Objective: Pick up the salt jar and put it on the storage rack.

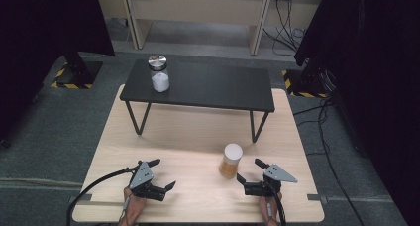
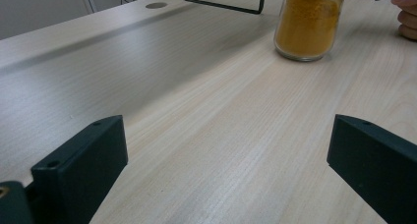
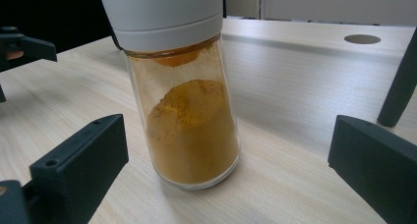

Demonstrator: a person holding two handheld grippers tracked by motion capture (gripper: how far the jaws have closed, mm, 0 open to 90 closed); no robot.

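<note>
Two grippers sit at the bottom of the high view, each held by a hand coming in from the lower edge. Left gripper (image 1: pixel 159 174), lower left of centre, jaws spread wide w/ nothing between them; its own view shows bare light wood betw. the two black jaws. Right gripper (image 1: pixel 251 170), lower right of centre, jaws also spread apart & holding nothing. Cables trail from both toward the bottom edge.

Just up and left of the right gripper stands a spice jar (image 1: pixel 231 160): clear glass, white cap, orange-yellow powder filling roughly the lower half. In the right gripper view the spice jar (image 3: pixel 184 91) is upright, close, left of centre, in front of the jaw gap but not touched by either jaw. In the left gripper view it's at the upper right (image 2: pixel 309 21), w/ fingers (image 2: pixel 407 15) at the right edge.

All this rests on a light wooden table (image 1: pixel 168 137). Farther back, mid-frame, a low black shelf (image 1: pixel 208 87) on thin metal legs stands on the table. On its left end, a glass jar (image 1: pixel 159 73) w/ metal lid & white contents, upright. Beyond: grey carpet, desk legs, wall-socket cables at the top right.
</note>
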